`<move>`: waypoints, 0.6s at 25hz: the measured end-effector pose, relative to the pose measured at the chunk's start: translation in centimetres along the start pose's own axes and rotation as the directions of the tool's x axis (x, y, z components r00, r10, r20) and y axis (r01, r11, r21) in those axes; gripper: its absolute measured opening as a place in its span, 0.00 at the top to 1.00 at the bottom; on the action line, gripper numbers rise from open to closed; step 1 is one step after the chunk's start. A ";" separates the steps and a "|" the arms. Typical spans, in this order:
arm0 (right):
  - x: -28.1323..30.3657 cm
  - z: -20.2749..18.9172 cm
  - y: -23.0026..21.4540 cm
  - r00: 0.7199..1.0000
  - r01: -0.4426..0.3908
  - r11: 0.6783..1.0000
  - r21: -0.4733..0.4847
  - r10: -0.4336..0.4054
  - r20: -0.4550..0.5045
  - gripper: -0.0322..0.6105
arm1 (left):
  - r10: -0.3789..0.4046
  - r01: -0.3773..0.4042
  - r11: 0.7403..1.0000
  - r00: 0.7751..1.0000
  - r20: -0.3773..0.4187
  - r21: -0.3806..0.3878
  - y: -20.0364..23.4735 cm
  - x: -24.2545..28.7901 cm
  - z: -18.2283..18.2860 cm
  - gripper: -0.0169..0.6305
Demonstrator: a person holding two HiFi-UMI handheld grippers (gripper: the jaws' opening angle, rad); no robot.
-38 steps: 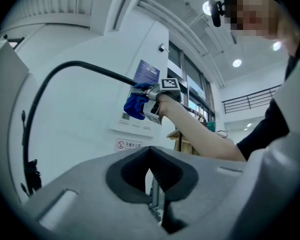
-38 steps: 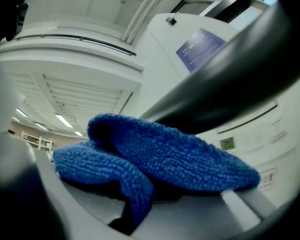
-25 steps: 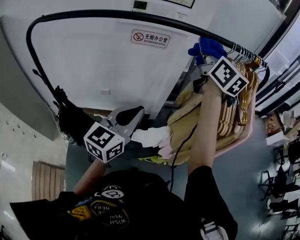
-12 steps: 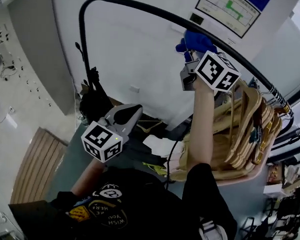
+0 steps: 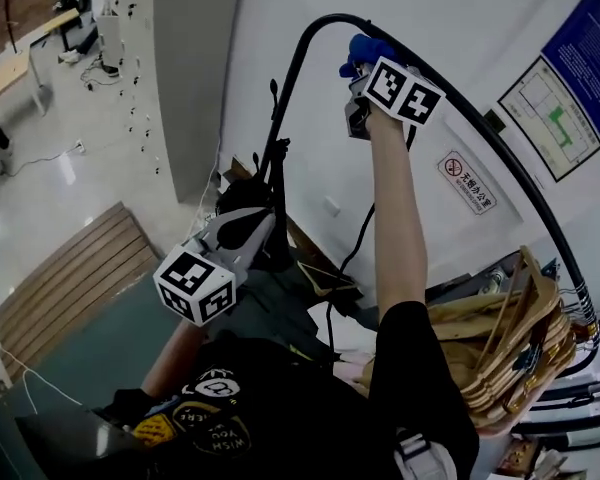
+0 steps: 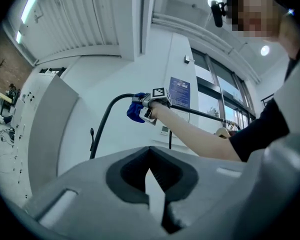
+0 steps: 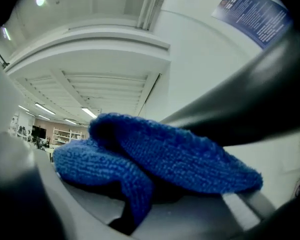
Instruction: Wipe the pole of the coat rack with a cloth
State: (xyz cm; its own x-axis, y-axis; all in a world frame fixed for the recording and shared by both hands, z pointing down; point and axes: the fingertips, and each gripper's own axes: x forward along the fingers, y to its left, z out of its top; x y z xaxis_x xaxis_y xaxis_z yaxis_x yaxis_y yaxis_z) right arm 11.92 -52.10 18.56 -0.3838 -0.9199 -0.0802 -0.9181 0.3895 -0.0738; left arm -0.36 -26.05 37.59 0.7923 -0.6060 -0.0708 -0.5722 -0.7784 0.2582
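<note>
Blue terry cloth is bunched in the right tongs, whose jaws are clenched on a fold of it. The loose part is pressed against the dark pole of the coat rack. In the head view, that arm reaches high, and the cloth sits right where the pole curves from its top run into the upright.

The left tongs are closed on nothing. They hang low and well apart from the pole, beside its upright.

Wooden hangers crowd the far end of the pole, well away from the cloth. A no-smoking sign hangs on the wall behind the pole.

I judge the wipe to be well along the top run, with the upright left to do. The bend is the risk:
- If the wrist does not turn with the curve, the cloth may ride off the pole and polish air.
- The cloth may touch only 1 side.
- Pressing harder could drag the cloth out of the jaws.
- It could also rock the rack, since the left tongs steady nothing.
</note>
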 end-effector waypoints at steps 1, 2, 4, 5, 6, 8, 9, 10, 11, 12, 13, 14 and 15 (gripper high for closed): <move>0.2 -0.1 0.2 1.000 -0.006 1.000 -0.005 0.006 0.002 0.91 | 0.004 -0.004 1.000 1.000 0.001 -0.002 0.0 -0.3 0.0 0.98; -0.1 0.0 0.1 1.000 -0.008 1.000 0.001 0.008 0.006 0.91 | 0.004 -0.004 1.000 1.000 -0.001 -0.005 0.0 -0.4 -0.1 0.98; -1.9 0.3 -0.4 1.000 -0.004 1.000 0.019 0.003 0.016 0.91 | -0.010 0.010 1.000 1.000 -0.008 -0.012 -0.2 -0.3 -0.3 0.98; -3.3 0.5 -0.8 1.000 0.000 1.000 0.024 -0.001 0.023 0.91 | -0.024 0.024 1.000 1.000 -0.013 -0.016 -0.4 0.0 -0.5 0.98; -5.0 0.7 -1.2 0.999 0.005 1.000 0.028 -0.006 0.033 0.91 | -0.044 0.043 0.999 0.999 -0.021 -0.020 -0.9 0.3 -0.8 0.98; -9.3 1.2 -2.4 0.998 0.023 0.999 0.030 -0.024 0.061 0.91 | -0.103 0.102 0.995 0.994 -0.042 -0.023 -2.2 1.5 -1.4 0.98; -11.6 1.6 -3.2 0.996 0.044 0.999 0.024 -0.045 0.075 0.91 | -0.141 0.140 0.990 0.989 -0.055 -0.022 -3.1 2.4 -1.7 0.98; -14.1 2.0 -4.2 0.993 0.077 0.997 0.009 -0.078 0.086 0.91 | -0.182 0.181 0.983 0.981 -0.067 -0.020 -4.0 3.3 -1.9 0.98; -16.7 2.4 -5.5 0.988 0.125 0.992 -0.015 -0.123 0.093 0.91 | -0.228 0.227 0.974 0.971 -0.079 -0.017 -5.2 4.4 -2.2 0.98; -19.4 2.9 -7.0 0.979 0.185 0.982 -0.046 -0.180 0.098 0.91 | -0.275 0.275 0.961 0.957 -0.089 -0.014 -6.4 5.4 -2.3 0.98; -22.3 3.3 -8.6 0.963 0.257 0.963 -0.077 -0.249 0.102 0.91 | -0.325 0.326 0.945 0.941 -0.098 -0.011 -7.8 6.4 -2.5 0.98; -25.5 3.8 -10.4 0.940 0.334 0.937 -0.100 -0.324 0.108 0.91 | -0.375 0.376 0.927 0.921 -0.107 -0.011 -9.3 7.3 -2.7 0.98; -28.9 4.3 -12.1 0.911 0.408 0.907 -0.110 -0.396 0.113 0.91 | -0.422 0.423 0.906 0.899 -0.115 -0.014 -10.9 8.1 -3.0 0.98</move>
State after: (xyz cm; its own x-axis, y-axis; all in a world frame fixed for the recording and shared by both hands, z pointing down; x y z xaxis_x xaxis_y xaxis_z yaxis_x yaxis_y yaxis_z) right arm 34.57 -30.03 17.50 0.0249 -0.9874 -0.1564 -0.9996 -0.0268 0.0098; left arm 12.96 -22.03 37.05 0.9783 -0.1978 -0.0613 -0.1803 -0.9593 0.2174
